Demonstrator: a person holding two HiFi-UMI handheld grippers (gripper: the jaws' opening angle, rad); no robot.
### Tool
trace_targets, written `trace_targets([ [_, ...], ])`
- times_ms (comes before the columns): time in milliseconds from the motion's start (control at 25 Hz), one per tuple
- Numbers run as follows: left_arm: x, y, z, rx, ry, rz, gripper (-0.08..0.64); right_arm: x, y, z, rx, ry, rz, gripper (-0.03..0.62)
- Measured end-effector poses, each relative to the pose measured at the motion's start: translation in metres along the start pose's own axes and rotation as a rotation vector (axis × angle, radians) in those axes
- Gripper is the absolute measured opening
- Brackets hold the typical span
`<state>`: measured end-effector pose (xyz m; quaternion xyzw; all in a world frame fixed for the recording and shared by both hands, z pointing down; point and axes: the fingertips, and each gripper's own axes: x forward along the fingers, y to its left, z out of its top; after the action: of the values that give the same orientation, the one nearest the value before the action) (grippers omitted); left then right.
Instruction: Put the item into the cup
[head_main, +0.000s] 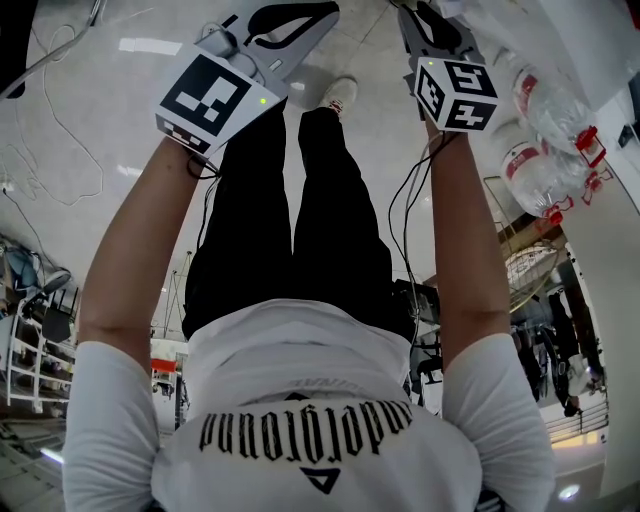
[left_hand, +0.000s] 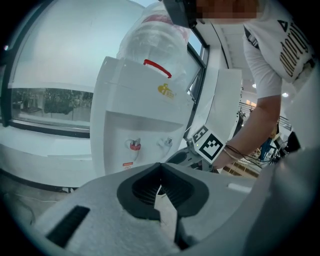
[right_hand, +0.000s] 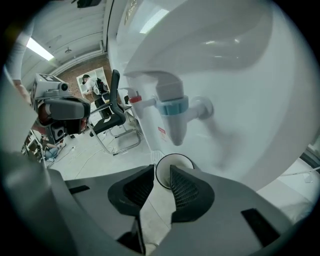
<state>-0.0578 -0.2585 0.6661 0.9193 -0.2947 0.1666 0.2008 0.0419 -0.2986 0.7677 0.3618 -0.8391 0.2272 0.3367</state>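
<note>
A white paper cup (right_hand: 175, 162) is pinched by its wall between the jaws of my right gripper (right_hand: 162, 172), its open rim facing up. It sits just below the blue tap (right_hand: 175, 112) of a white water dispenser (left_hand: 140, 110). I see nothing inside the cup. My left gripper (left_hand: 160, 167) is shut at its tips, off to the left of the dispenser. A pale strip shows in the gap behind the pads, and I cannot tell what it is. In the head view both grippers, left (head_main: 290, 12) and right (head_main: 425, 15), are held out ahead of the person.
The dispenser also has a red tap (right_hand: 135, 99) and carries a large water bottle (left_hand: 155, 40). Two more bottles (head_main: 550, 105) lie at the right in the head view. A black office chair (right_hand: 112, 115) and loose cables (head_main: 60, 130) are on the pale floor.
</note>
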Motion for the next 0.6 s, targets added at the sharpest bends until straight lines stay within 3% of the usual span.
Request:
trace_targets([
  [320, -0.009, -0.003, 0.022, 0.001, -0.030, 0.032, 0.012, -0.018, 0.012, 0.018, -0.010, -0.023, 0.012, 0.071],
  [600, -0.023, -0.017, 0.053, -0.015, -0.069, 0.033, 0.012, -0.051, 0.036, 0.043, -0.036, -0.048, 0.032, 0.021],
])
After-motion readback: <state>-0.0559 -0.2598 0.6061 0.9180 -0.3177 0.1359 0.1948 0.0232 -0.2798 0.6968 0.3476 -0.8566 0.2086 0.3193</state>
